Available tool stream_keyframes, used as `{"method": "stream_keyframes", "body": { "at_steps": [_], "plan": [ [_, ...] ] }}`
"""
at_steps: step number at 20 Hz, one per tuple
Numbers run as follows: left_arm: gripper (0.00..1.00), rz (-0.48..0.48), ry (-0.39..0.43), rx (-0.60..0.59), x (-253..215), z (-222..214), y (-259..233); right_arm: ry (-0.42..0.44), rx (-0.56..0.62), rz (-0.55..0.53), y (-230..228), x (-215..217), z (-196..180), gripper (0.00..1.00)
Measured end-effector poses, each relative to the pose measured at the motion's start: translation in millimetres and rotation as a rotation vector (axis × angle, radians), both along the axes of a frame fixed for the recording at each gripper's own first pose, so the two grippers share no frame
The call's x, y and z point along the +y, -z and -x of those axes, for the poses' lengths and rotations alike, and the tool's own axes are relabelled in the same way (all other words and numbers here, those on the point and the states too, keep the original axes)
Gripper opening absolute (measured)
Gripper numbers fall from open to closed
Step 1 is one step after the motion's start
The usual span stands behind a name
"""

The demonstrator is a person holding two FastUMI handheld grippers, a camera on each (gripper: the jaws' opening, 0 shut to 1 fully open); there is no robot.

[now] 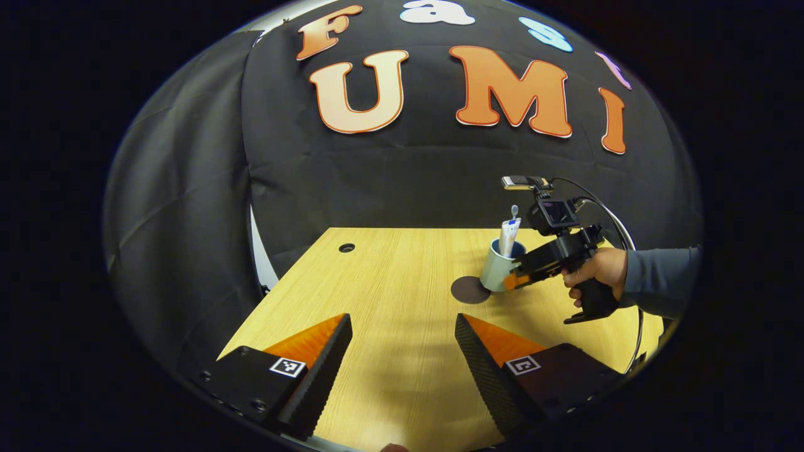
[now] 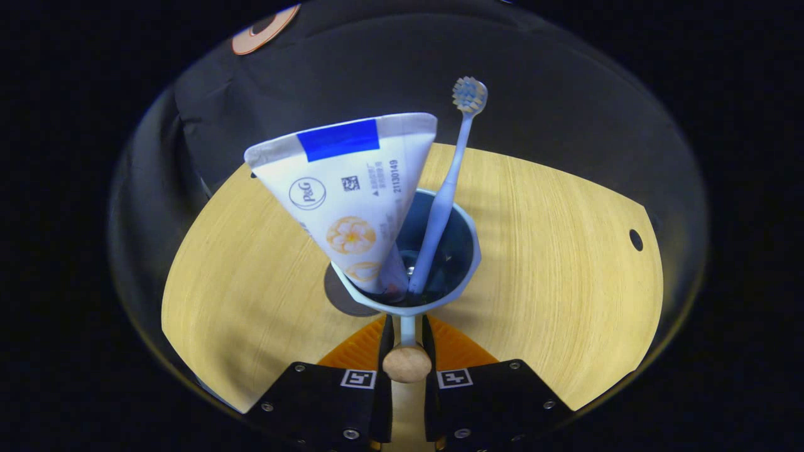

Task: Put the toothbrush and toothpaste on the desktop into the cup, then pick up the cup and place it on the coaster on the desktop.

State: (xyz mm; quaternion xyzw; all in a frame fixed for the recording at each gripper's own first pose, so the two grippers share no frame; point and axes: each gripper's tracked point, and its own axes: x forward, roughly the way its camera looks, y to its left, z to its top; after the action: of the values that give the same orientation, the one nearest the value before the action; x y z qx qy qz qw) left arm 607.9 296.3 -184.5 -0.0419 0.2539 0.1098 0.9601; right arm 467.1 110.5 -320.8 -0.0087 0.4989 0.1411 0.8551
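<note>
Tabletop (image 1: 389,282): pale wood, w/ a small round hole (image 1: 347,247) far ahead-left of the left tongs (image 1: 402,351). Left tongs gape wide, nothing between the fingers, well apart from everything else.

Ahead-right of them, left gripper view: a hand (image 1: 595,270) holds the right tongs (image 1: 516,279) up against the cup's (image 1: 497,269) side. Cup stands just beside the dark round coaster (image 1: 470,290); can't tell if its base overlaps it.

Right gripper view is much closer: right tongs (image 2: 407,336) pinched nearly together on the cup's (image 2: 465,276) handle (image 2: 407,363), a round knob sitting between the fingers. Straight ahead, looking down into the cup: toothpaste (image 2: 348,201) tube cap-down, leaning left; toothbrush (image 2: 440,207) upright beside it on the right, bristles up. Coaster (image 2: 342,295) peeks out under the cup's left edge.
</note>
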Motion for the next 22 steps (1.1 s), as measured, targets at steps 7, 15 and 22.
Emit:
{"method": "stream_keyframes", "body": {
  "at_steps": [7, 15, 22],
  "plan": [
    [0.99, 0.004, -0.029, 0.035, 25, 18, 15, -0.047, 0.009, 0.014, -1, -1, 0, 0.21],
    [0.99, 0.015, -0.033, 0.06, 46, 22, 27, -0.06, 0.042, 0.071, -3, -5, 2, 0.21],
    [0.99, 0.021, 0.016, 0.051, 54, 10, 32, -0.051, -0.012, 0.074, -19, -6, 2, 0.25]
  ]
}}
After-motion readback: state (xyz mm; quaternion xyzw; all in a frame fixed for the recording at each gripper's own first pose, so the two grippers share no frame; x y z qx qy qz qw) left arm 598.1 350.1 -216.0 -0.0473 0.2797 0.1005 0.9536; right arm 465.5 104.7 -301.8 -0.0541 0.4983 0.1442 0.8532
